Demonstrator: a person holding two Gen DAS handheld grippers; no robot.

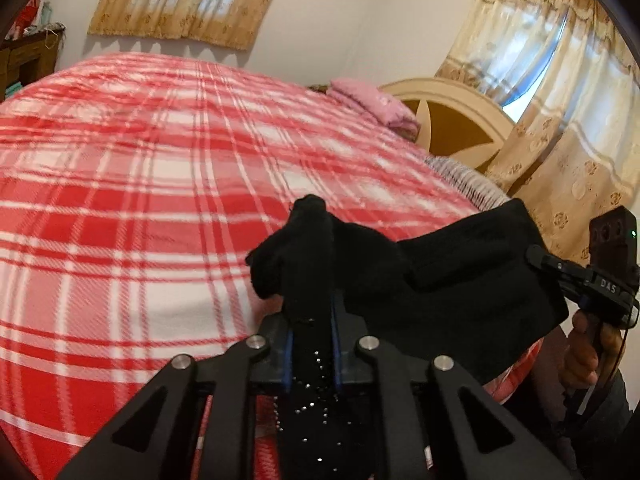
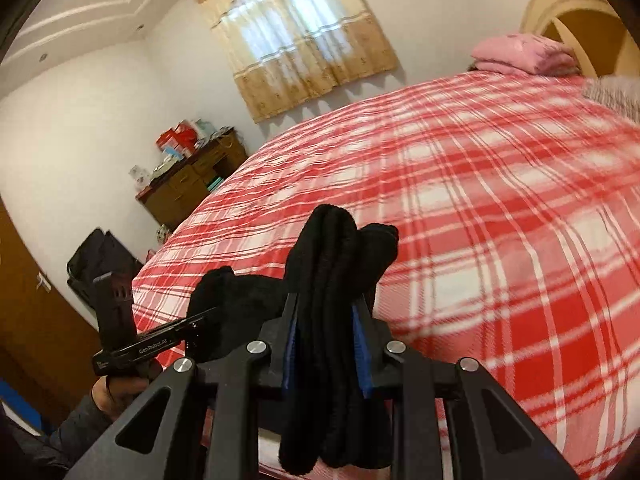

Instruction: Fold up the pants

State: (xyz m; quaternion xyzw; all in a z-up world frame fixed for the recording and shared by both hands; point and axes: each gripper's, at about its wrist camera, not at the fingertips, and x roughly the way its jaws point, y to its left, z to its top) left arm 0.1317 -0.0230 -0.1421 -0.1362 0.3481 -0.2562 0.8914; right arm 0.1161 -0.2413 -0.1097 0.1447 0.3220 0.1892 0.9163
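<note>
Nearest in each wrist view, both sets of fingers pinch the black pants (image 1: 460, 276): the left gripper (image 1: 312, 320) has its fingers pressed on a thin fold of the fabric, which carries small shiny studs, and the right gripper (image 2: 326, 312) has its fingers clamped on a thicker, bunched roll of cloth. The garment hangs lifted between the two, above the near edge of the bed (image 1: 140, 184), probably held by two corners so it can be spread or doubled over before being laid down. In the left wrist view a person's hand (image 1: 588, 344) grips the handle of the other tool at the right. Beyond, the red-and-white plaid bedspread is bare across its middle, so nothing seems to stand in the way of laying the pants flat. At the far head end lie folded pink cloths (image 2: 524, 54) against the cream headboard (image 1: 452, 120). Off the bed's far left edge stands a wooden cabinet (image 2: 192, 184) with boxes on top, a dark bag (image 2: 100, 256) nearer, and curtained windows (image 2: 300, 40) behind.
</note>
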